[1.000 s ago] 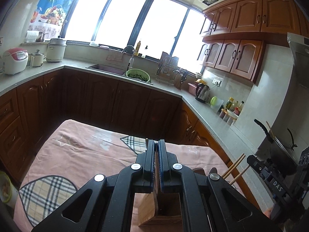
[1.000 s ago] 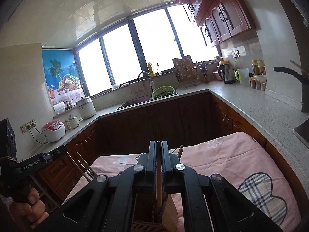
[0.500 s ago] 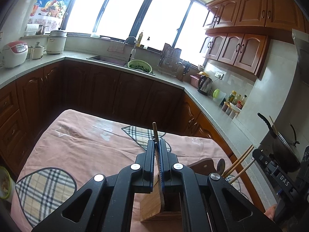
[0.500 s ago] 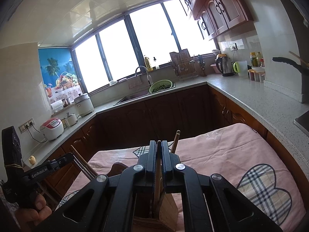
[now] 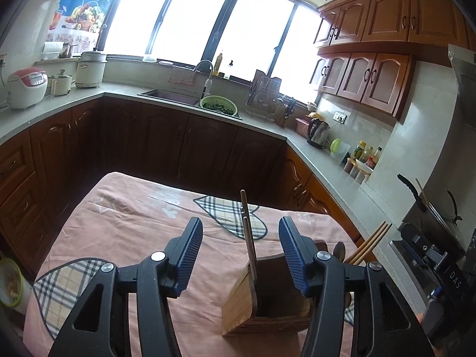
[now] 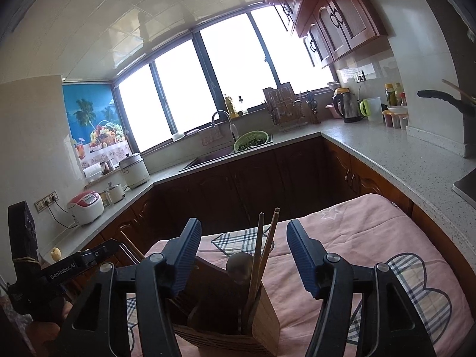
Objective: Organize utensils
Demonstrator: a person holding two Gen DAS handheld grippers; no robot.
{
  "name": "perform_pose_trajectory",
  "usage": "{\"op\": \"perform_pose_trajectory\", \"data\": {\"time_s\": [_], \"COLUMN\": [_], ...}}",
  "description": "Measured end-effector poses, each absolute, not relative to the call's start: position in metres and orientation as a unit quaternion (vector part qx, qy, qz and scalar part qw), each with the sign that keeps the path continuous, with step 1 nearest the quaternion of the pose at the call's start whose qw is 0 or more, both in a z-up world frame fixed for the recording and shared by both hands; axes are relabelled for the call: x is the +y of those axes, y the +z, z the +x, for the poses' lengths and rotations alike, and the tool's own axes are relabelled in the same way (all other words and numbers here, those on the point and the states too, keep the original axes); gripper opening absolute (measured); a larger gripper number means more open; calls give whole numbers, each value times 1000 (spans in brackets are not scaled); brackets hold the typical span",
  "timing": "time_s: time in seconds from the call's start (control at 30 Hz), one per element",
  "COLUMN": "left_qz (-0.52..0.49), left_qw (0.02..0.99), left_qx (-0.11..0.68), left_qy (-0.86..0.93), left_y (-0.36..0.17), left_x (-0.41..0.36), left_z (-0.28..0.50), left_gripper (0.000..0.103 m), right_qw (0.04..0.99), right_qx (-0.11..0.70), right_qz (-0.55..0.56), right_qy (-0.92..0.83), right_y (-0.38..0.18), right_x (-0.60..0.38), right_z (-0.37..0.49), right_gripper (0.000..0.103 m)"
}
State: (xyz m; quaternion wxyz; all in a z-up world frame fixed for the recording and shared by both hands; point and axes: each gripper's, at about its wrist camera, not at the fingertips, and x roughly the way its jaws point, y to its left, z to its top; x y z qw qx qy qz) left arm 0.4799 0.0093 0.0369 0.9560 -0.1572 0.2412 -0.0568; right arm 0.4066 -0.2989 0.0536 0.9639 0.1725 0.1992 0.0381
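Both your claws are opening: the left claw [image 5: 241,255] has let go of its chopsticks [image 5: 248,238], which now stand free in the wooden holder [image 5: 238,306] on the pink tabletop [image 5: 134,223]; the right claw [image 6: 244,258] has likewise released its pair [image 6: 261,253] into the same holder (beside a spoon); a second ago both were clenched on the sticks, so these two pairs look sorted.
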Motion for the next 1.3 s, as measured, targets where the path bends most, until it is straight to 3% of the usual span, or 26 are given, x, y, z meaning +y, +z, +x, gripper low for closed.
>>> {"op": "perform_pose_trajectory", "data": {"time_s": [0.03, 0.07, 0.23, 0.77, 0.9, 1.3], "left_qz": [-157, -158, -149, -154, -157, -144], "left_qw": [956, 957, 958, 953, 953, 951], "left_qx": [241, 239, 244, 258, 256, 272], "left_qy": [-53, -50, -39, -35, -33, -29], "left_y": [36, 36, 36, 50, 53, 46], "left_x": [10, 11, 9, 20, 23, 20], "left_z": [476, 471, 453, 378, 351, 278], "left_gripper": [70, 74, 90, 93, 101, 101], "right_qw": [963, 963, 960, 957, 954, 950], "right_qx": [198, 197, 206, 209, 213, 225], "right_qz": [177, 181, 186, 194, 202, 212], "right_qy": [38, 38, 38, 55, 58, 49], "right_y": [54, 53, 49, 54, 51, 37], "right_x": [-300, -301, -303, -291, -289, -287], "right_z": [406, 404, 399, 346, 324, 262], "right_gripper": [80, 89, 96, 101, 103, 103]}}
